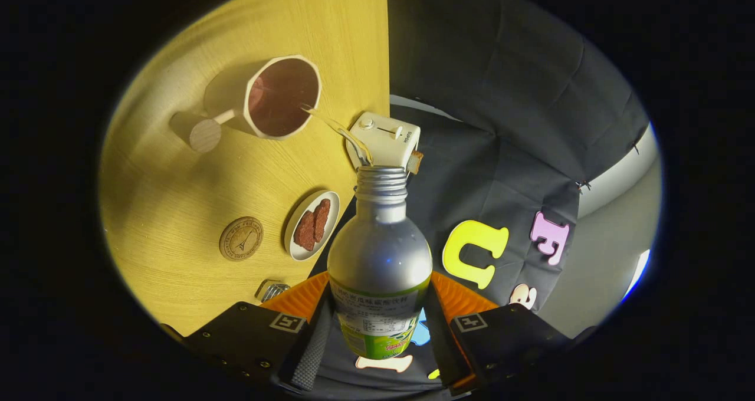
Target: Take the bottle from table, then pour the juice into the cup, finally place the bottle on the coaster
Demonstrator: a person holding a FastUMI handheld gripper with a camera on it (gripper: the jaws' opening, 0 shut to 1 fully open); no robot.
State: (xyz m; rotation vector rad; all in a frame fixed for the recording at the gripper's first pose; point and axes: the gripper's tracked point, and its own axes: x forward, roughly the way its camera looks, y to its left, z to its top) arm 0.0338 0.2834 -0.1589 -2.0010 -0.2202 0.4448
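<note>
So the gripper [377,336] is clamped on the bottle [379,259], both fingers squeezing its label end, neck pointing straight ahead along the fingers. A thin stream of juice [339,131] arcs from the open mouth into the cup [282,97] sitting beyond it on the yellow table [177,177]. The coaster [240,238] lies closer in, off to the cup's near side, next to a plate of snacks [311,224]. Guessing the bottle swings that way after righting.
</note>
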